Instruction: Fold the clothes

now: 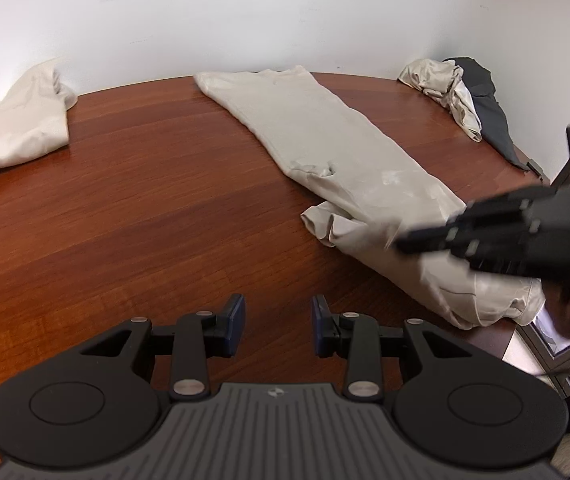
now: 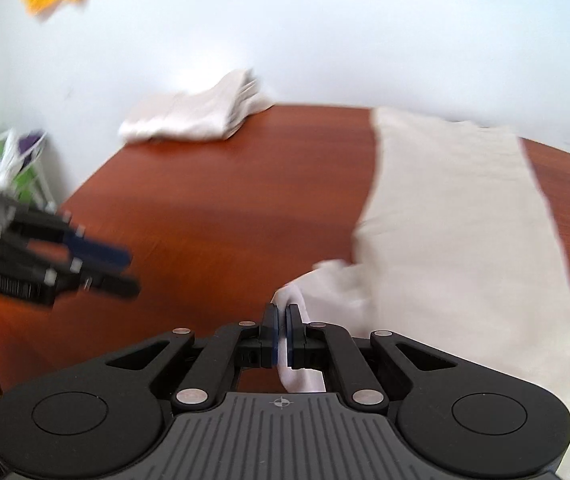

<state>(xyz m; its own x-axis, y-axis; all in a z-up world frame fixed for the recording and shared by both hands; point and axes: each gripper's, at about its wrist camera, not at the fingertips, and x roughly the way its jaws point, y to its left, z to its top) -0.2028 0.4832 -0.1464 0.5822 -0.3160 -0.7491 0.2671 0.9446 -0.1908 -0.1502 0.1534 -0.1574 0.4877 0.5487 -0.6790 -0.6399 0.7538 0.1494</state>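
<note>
left wrist view: the left gripper (image 1: 278, 326) hangs over bare desk (image 1: 145, 200), fingers spread with nothing between them.
garment, left view: the long beige garment (image 1: 325, 140) lies up and to the right of those fingers, its long axis running from the far wall down toward the near right edge.
right gripper, left view: the right gripper (image 1: 437, 240) comes in blurred over the garment's near, bunched end.
other clothes: a folded beige pile (image 1: 17, 128) sits far left; a crumpled beige and dark heap (image 1: 461, 96) sits far right.
right wrist view: the right gripper (image 2: 281, 332) has its fingers pressed together, pinching a fold of the beige garment (image 2: 457, 220), which stretches ahead and right.
nearer hand: the right one, by my reckoning; the left gripper (image 2: 97, 268) stands well apart over bare wood.
</note>
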